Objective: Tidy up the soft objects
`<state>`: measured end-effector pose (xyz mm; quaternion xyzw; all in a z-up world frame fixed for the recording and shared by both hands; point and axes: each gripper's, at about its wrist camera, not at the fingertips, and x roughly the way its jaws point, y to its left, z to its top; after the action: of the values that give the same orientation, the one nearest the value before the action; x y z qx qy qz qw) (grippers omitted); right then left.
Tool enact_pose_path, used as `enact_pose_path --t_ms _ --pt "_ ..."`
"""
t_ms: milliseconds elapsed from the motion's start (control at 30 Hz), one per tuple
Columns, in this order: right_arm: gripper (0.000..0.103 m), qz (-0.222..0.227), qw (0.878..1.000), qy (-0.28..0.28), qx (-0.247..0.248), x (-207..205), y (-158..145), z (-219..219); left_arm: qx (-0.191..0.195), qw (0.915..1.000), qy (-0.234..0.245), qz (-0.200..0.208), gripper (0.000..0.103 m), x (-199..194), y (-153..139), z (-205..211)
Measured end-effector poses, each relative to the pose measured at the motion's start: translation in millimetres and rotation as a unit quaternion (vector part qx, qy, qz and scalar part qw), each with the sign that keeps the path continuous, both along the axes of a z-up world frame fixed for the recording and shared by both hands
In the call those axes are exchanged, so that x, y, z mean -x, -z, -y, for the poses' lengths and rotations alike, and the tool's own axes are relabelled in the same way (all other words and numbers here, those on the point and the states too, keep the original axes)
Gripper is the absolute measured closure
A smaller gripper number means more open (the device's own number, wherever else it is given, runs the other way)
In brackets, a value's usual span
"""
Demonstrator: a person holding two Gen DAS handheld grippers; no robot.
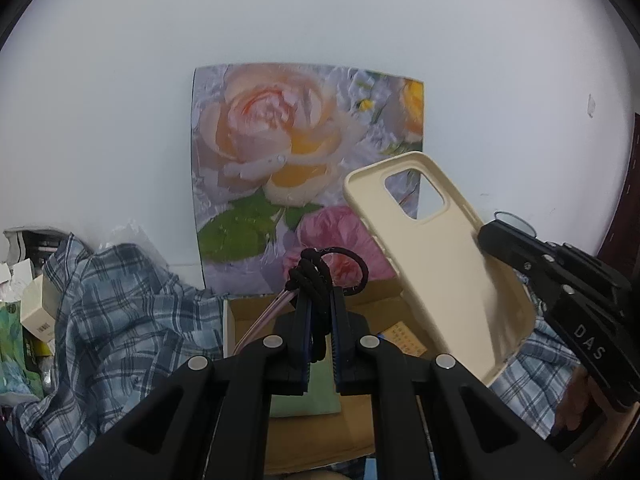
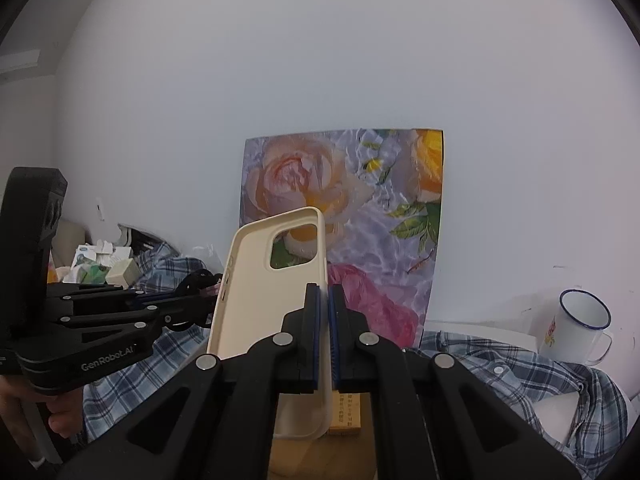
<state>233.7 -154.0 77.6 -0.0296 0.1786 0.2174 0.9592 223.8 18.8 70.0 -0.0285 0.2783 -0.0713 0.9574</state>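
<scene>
"DAS" in white capitals on black body of right gripper, seen in left wrist view. "GenRobot.AI" in pale lettering on black side of left gripper, seen in right wrist view; last letters partly cut by edge of body. Orange-yellow label inside cardboard box carries rows of small print, possibly Chinese characters, too small to read. Enamel mug bears coloured print, illegible. Small cream box at left edge shows dark marks, unreadable.

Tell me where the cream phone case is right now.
The cream phone case is clamped upright in the right claw, above the cardboard box, in front of the floral picture.
</scene>
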Motion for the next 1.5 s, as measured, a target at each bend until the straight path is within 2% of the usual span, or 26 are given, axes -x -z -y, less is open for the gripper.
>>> enact_pose_path --t_ms 233,367,500,967,1233,1367,1433,1467,1500 --pt "0.099 -0.022 1.000 -0.001 0.010 -6.8 15.4 -4.3 -0.014 0.9997 -0.003 -0.020 0.094 -11.6 17.8 -0.4" --pt "0.099 -0.043 0.999 -0.003 0.005 -13.3 25.6 -3.1 -0.020 0.9993 0.000 -0.031 0.094 -14.6 25.4 1.5" --pt "0.099 -0.072 0.997 -0.001 -0.024 -22.0 37.5 3.8 -0.025 0.9988 0.000 -0.041 0.094 -18.9 34.9 3.8" --pt "0.099 -0.141 0.990 -0.001 -0.023 -40.8 72.0 0.9 -0.032 0.9960 0.004 -0.084 0.094 -31.4 65.7 7.6" --pt "0.099 -0.169 0.985 -0.005 -0.013 -46.5 83.9 -3.7 -0.037 0.9936 0.006 -0.106 0.094 -36.0 79.0 8.6" --pt "0.098 -0.168 0.985 -0.003 -0.027 -46.2 85.1 -0.8 -0.048 0.9924 0.003 -0.114 0.094 -36.5 82.7 9.6" --pt "0.093 -0.162 0.987 0.003 -0.019 -45.1 82.9 -2.5 -0.051 0.9928 -0.003 -0.108 0.093 -35.9 81.8 8.5" --pt "0.086 -0.154 0.988 0.010 -0.010 -43.1 80.9 -3.9 -0.046 0.9931 -0.003 -0.108 0.081 -35.7 81.3 6.8" --pt "0.062 -0.147 0.989 0.013 -0.002 -41.9 79.0 -5.2 -0.039 0.9934 -0.005 -0.108 0.066 -36.4 80.3 4.5"
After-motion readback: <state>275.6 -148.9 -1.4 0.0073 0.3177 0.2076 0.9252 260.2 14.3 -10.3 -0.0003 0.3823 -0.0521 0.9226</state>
